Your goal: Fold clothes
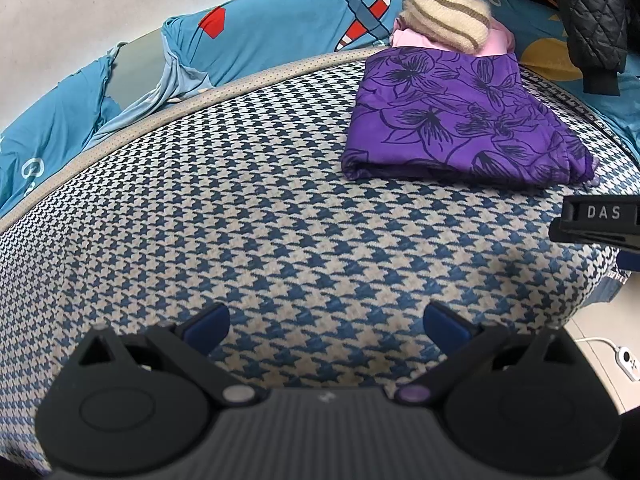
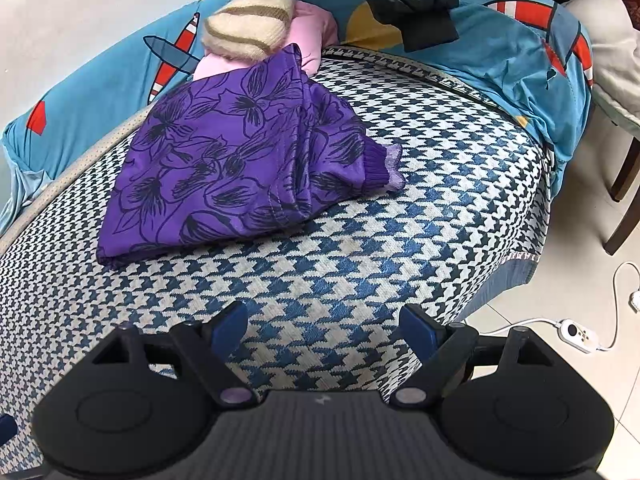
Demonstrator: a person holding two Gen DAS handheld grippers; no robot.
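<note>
Fingers (image 1: 206, 322) of left gripper (image 1: 326, 320) spread wide, nothing between; right gripper (image 2: 326, 326) likewise wide and empty; purple floral garment (image 2: 236, 160) (folded) lying ahead of both fingertips on houndstooth cushion (image 2: 360, 248); beige knitted piece (image 2: 248, 28) beyond it, atop pink clothing (image 2: 316, 28).

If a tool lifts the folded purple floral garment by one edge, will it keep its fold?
Probably not: the purple floral garment looks thin and limp, so layers would likely droop open. Its gathered cuff already trails loose. Pushed, it would probably bunch against the houndstooth cover.
</note>
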